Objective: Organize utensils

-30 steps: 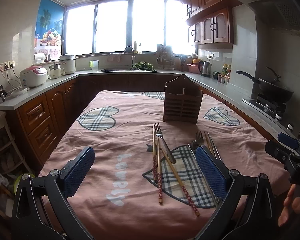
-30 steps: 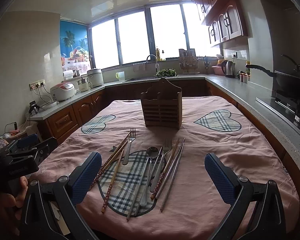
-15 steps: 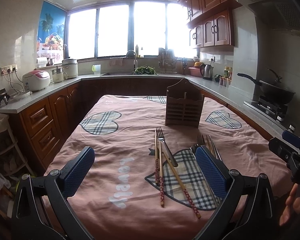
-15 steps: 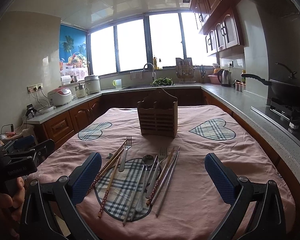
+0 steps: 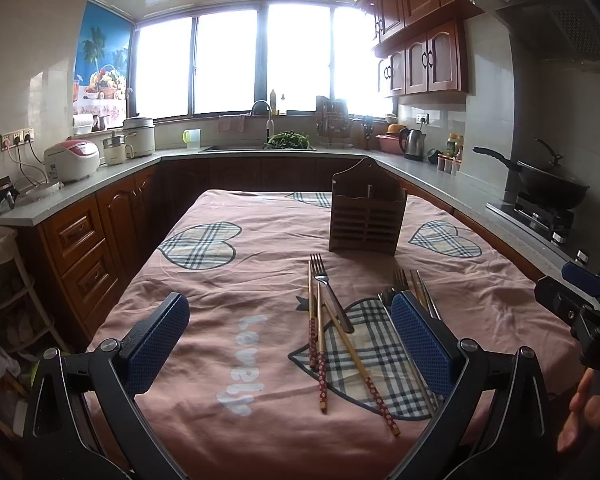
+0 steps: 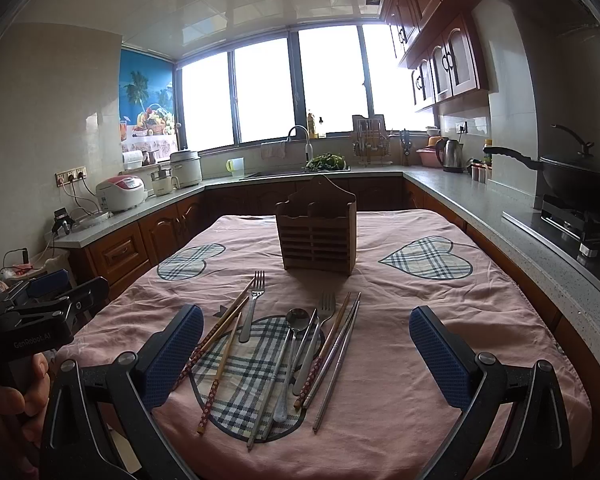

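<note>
Utensils (image 6: pixel 284 344) lie between the right tool's (image 6: pixel 306 356) spread fingers.

My right gripper (image 6: pixel 306 354) hangs wide apart above forks, spoon (image 6: pixel 291 356) and chopsticks lying near the wooden holder (image 6: pixel 317 238)

Pink tablecloth (image 6: pixel 400 360) with plaid hearts, brown wooden holder (image 6: pixel 316 236), red-patterned chopsticks (image 5: pixel 320 344), blue gripper pads (image 6: pixel 436 352).
</note>
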The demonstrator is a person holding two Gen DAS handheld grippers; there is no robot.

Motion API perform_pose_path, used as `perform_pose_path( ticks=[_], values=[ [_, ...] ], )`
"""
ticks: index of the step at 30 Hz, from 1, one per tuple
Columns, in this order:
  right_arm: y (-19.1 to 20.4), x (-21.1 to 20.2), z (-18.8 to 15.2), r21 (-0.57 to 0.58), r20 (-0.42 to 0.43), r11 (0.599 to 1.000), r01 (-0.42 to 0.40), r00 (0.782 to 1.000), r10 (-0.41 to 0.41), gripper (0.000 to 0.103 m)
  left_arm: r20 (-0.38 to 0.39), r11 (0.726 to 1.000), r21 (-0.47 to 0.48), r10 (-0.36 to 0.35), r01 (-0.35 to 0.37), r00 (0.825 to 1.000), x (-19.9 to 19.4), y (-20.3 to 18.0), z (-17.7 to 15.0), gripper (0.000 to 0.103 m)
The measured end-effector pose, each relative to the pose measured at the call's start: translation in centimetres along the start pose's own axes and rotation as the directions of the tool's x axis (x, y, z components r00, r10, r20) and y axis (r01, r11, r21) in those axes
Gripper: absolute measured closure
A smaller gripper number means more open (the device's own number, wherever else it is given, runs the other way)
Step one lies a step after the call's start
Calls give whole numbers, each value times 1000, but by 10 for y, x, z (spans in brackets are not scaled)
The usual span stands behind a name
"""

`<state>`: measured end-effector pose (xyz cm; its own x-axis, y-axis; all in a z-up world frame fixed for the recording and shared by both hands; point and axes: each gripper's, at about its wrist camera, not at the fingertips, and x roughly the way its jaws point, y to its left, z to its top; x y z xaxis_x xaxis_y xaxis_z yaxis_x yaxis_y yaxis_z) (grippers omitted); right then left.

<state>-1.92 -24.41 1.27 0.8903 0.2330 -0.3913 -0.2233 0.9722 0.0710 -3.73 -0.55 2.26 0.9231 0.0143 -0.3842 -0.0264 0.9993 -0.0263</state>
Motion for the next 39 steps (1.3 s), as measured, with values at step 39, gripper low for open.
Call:
perform_pose_path(
  ticks=[39],
  values=[
    [-17,41,0,44,-102,999,-17,995,21,0,-200,997,-59,-55,44,978,76,21,-1,0]
  ],
)
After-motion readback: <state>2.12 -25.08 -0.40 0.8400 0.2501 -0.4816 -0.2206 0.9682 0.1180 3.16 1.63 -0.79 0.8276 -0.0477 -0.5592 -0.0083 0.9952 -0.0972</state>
